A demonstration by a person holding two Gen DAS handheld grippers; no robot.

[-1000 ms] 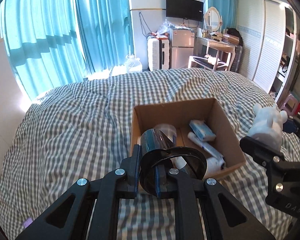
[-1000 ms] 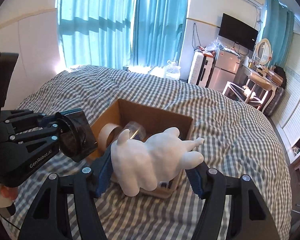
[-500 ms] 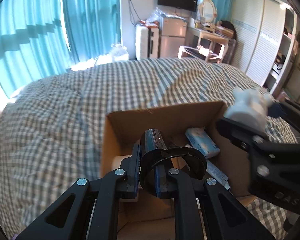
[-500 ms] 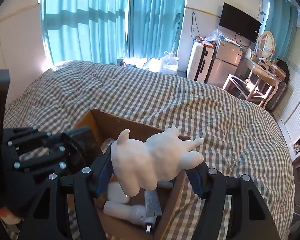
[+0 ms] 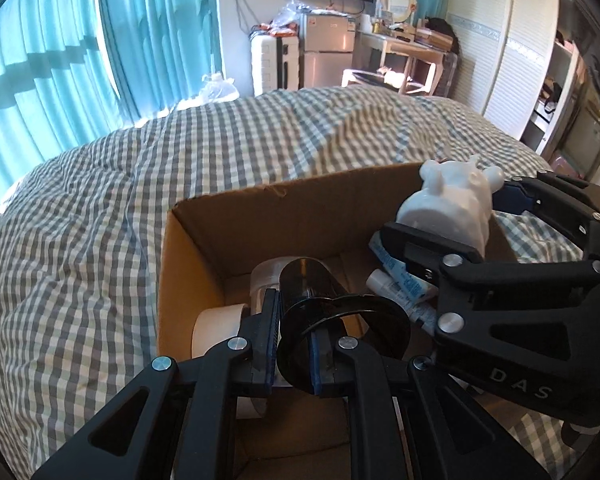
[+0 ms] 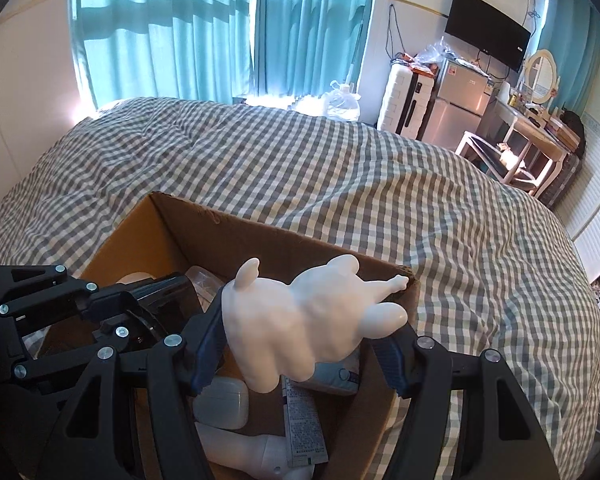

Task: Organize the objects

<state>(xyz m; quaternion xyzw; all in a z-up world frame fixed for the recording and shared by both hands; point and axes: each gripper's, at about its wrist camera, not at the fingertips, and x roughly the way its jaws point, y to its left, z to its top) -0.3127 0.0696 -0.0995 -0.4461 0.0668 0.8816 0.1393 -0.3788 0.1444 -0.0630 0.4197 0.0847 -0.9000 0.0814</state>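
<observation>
Item one: black cylindrical container, lying on its side in my left claw, which is clenched on it, blue pads pressed to either side of its open rim. It hangs inside the mouth of the cardboard box, above the left half.

Item two: white animal figurine, gripped across its body by my right claw, legs pointing away from me. It sits over the box's right half, level with the rim.

Item three: box contents. A roll of beige tape against the left wall; a clear roll just behind the black container; a white earbud case near the front; a printed tube lying flat beside it; a blue-and-white tissue packet under the figurine; a white bottle-shaped piece at the near edge, partly hidden.

Item four: surroundings. The box rests on a bed with a grey-and-white checked cover. Beyond it, teal curtains, a white suitcase, a small silver fridge, a wall television and a dressing table with an oval mirror.
</observation>
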